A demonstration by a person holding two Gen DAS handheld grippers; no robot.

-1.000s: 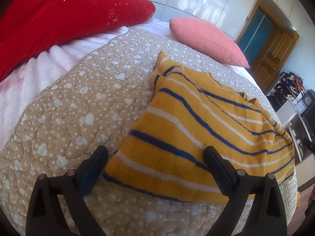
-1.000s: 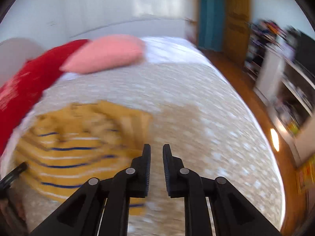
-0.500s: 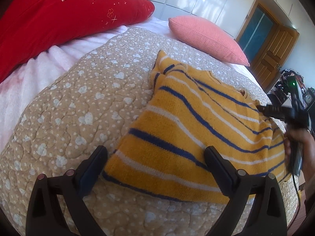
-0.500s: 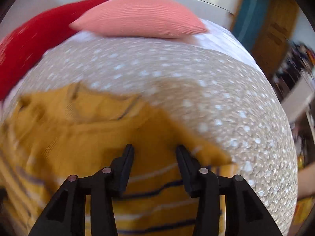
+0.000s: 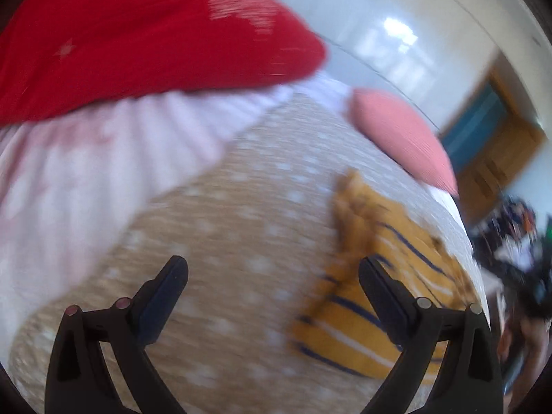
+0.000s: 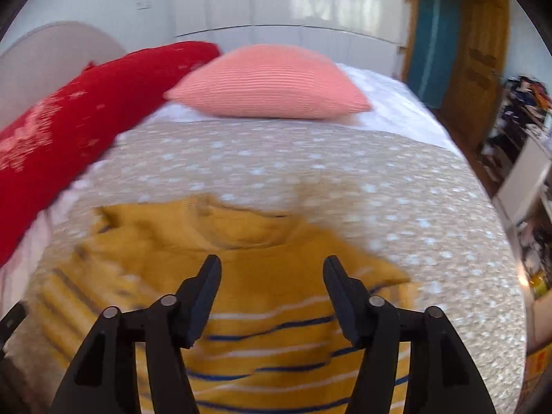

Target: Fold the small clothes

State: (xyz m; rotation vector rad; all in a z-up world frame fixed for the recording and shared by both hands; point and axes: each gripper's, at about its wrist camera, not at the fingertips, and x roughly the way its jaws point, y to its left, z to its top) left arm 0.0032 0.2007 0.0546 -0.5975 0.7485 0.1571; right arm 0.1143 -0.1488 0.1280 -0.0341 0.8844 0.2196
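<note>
A small yellow sweater (image 6: 276, 296) with blue and white stripes lies flat on a beige dotted quilt (image 6: 310, 172). Above its upper half, just below the neckline, hovers my right gripper (image 6: 272, 269); its jaws are opening and nothing is gripped between them. In the left wrist view the sweater (image 5: 379, 276) lies at the lower right, blurred. My left gripper (image 5: 272, 272) stands open over bare quilt (image 5: 224, 241) to the sweater's left, its right finger (image 5: 383, 293) overlapping the sweater's edge in the picture.
A red embroidered pillow (image 6: 69, 120) and a pink pillow (image 6: 269, 82) lie at the head of the bed on a white sheet (image 5: 86, 172). A wooden door (image 6: 483, 69) and cluttered shelves (image 6: 524, 120) stand to the right of the bed.
My left gripper swung left off the sweater onto bare quilt. The right gripper moved over the sweater toward its neckline and its jaws widened.
</note>
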